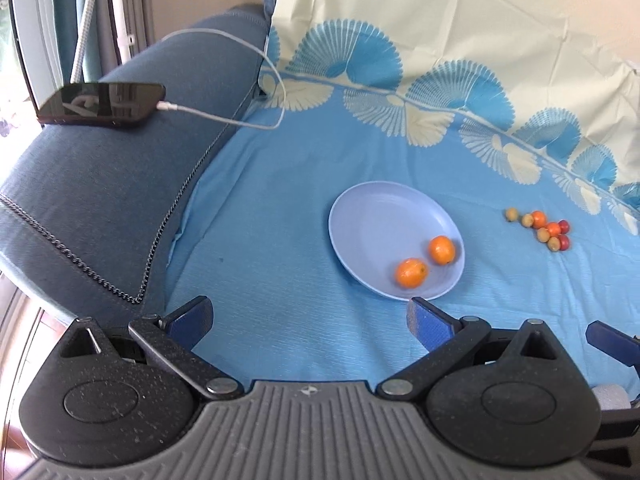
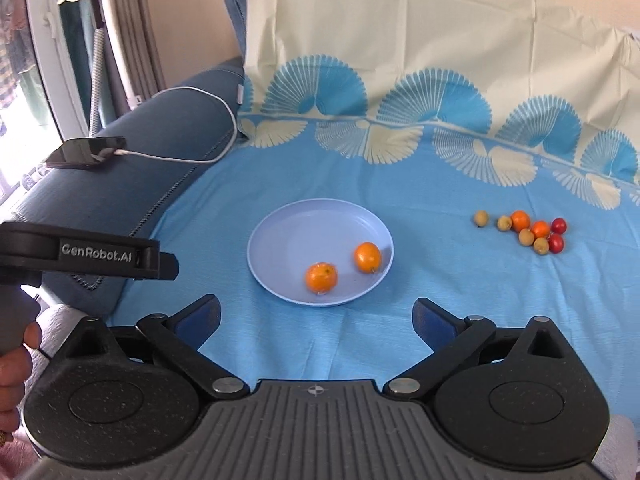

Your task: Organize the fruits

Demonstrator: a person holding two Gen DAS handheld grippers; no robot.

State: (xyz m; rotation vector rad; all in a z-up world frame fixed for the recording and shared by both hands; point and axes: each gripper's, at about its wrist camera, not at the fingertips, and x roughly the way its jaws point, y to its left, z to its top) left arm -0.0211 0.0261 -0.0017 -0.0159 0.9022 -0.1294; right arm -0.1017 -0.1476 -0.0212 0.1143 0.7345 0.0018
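A pale blue plate (image 1: pixel 360 216) (image 2: pixel 288 224) lies on the blue bedsheet with two orange fruits in it, one nearer (image 1: pixel 411 273) (image 2: pixel 321 277) and one further right (image 1: pixel 441 249) (image 2: pixel 367 257). To the right of the plate a cluster of small fruits (image 1: pixel 544 229) (image 2: pixel 532 232) lies on the sheet: orange, red and yellowish-green ones. My left gripper (image 1: pixel 310 316) is open, held above the sheet short of the plate, with nothing between its fingers. My right gripper (image 2: pixel 318 316) is open too and empty, just in front of the plate's near rim.
A black phone (image 1: pixel 100 105) (image 2: pixel 86 153) on a white charging cable (image 1: pixel 240 80) rests on the blue sofa arm (image 1: pixel 120 184) at the left. A cream and blue patterned cloth (image 2: pixel 400 60) covers the backrest. A hand (image 2: pixel 16 360) holds the left gripper's handle.
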